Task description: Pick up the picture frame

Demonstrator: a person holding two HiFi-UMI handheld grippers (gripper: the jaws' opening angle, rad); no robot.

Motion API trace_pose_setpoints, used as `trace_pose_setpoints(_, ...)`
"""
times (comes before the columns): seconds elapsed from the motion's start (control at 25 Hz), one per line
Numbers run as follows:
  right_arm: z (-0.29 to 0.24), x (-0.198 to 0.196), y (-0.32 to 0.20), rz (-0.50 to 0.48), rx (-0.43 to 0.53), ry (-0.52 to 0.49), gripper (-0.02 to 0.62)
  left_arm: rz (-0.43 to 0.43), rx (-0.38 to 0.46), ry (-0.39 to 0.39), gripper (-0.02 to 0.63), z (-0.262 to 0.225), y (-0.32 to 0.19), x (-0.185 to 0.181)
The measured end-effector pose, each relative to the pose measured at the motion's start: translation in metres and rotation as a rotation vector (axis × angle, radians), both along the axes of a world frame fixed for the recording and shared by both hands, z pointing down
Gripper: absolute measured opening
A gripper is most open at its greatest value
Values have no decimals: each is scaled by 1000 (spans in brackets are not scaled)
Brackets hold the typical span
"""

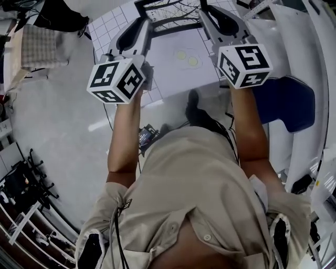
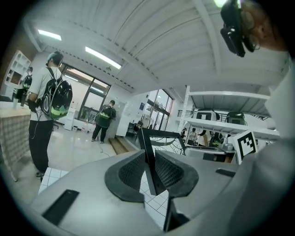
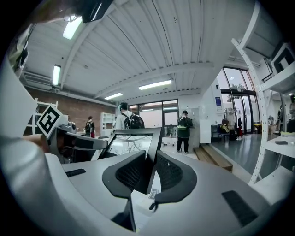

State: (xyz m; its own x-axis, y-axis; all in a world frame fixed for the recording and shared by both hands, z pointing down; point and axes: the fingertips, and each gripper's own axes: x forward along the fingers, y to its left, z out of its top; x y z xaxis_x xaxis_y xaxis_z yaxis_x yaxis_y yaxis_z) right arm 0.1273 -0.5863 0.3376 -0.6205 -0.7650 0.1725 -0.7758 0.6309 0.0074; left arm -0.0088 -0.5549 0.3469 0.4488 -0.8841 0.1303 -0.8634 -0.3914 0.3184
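Gripping the picture frame (image 1: 176, 13) from both sides, we hold it in the air between our two tools, out in front of us and above the desk (image 1: 107, 29) with its white grid top. The frame is black, and the picture inside it shows thin dark branches.

Our left tool (image 2: 151, 170) is clenched on the frame's left edge. In the left gripper view the ribbed pads (image 2: 131, 173) press on both faces of a thin black bar seen edge-on, which rises from between them and leans slightly left. Our right tool (image 3: 150, 173) is clamped on the opposite edge. In the right gripper view the dark border sits tight between its pads, and the glass face stretches away to the left. Neither tool holds anything else.

Below the frame, in the head view, a pale sheet (image 1: 168, 73) lies on the desk with two yellowish round spots (image 1: 193, 61) on it. A blue seat (image 1: 289, 100) stands to our right, beside the desk. Each tool's marker cube (image 1: 116, 79) faces up toward the head camera. Beyond the frame the gripper views show an open hall, where several people stand well apart from us.
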Motion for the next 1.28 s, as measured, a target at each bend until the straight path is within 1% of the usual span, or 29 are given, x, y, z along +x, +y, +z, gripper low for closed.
trace_pose_setpoints(0.4, -69, -12, 49, -28, 157, -44, 78, -5, 173, -33, 67, -67, 44, -13)
trace_pose_setpoints(0.56, -93, -26, 68, -65, 231, -59, 77, -11, 236, -40, 66, -87, 60, -28)
trace_pose_setpoints(0.68, -102, -33, 83, -94, 275, -67, 77, -6, 281, -51, 67, -95, 74, -34)
trace_pose_setpoints(0.96, -101, -45, 103, -110, 330, -60, 77, 2, 344, -78, 67, -97, 98, -45)
trace_pose_setpoints(1.28, -104, -48, 106, -96, 336, -50, 77, 10, 355, -91, 66, -100, 101, -48)
